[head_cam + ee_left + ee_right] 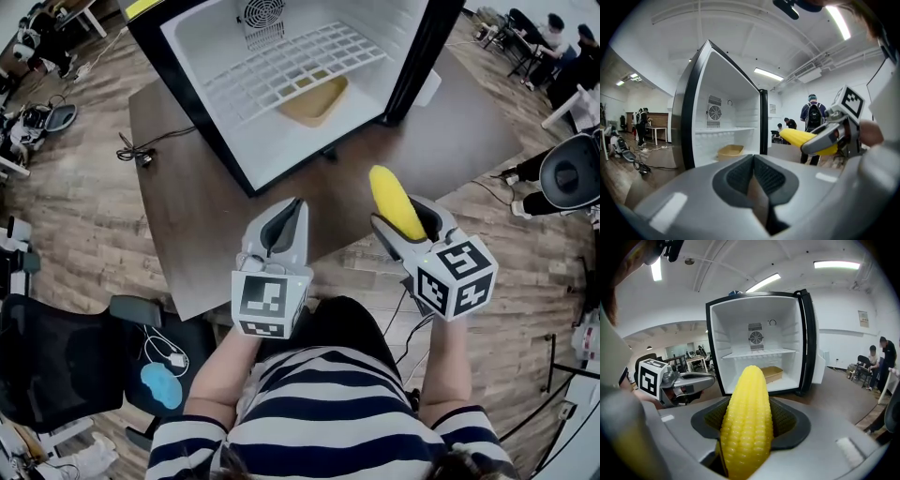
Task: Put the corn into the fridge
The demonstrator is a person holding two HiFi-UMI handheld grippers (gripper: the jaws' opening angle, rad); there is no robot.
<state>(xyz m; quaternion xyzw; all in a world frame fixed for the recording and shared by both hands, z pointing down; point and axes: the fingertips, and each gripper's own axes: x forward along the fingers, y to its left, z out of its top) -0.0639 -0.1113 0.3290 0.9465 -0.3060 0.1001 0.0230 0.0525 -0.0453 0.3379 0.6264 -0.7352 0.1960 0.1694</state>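
Before the fridge (217,131), the right tool (405,225) grips the corn (746,427).

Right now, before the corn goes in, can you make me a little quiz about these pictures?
1. True or false: the right gripper is shut on the corn.
2. What lies in the open fridge, below the wire shelf? A) a tan tray B) a milk bottle C) a red apple
3. Fill the gap: the left gripper has its jaws ___, with nothing between them.
Key: 1 true; 2 A; 3 shut.
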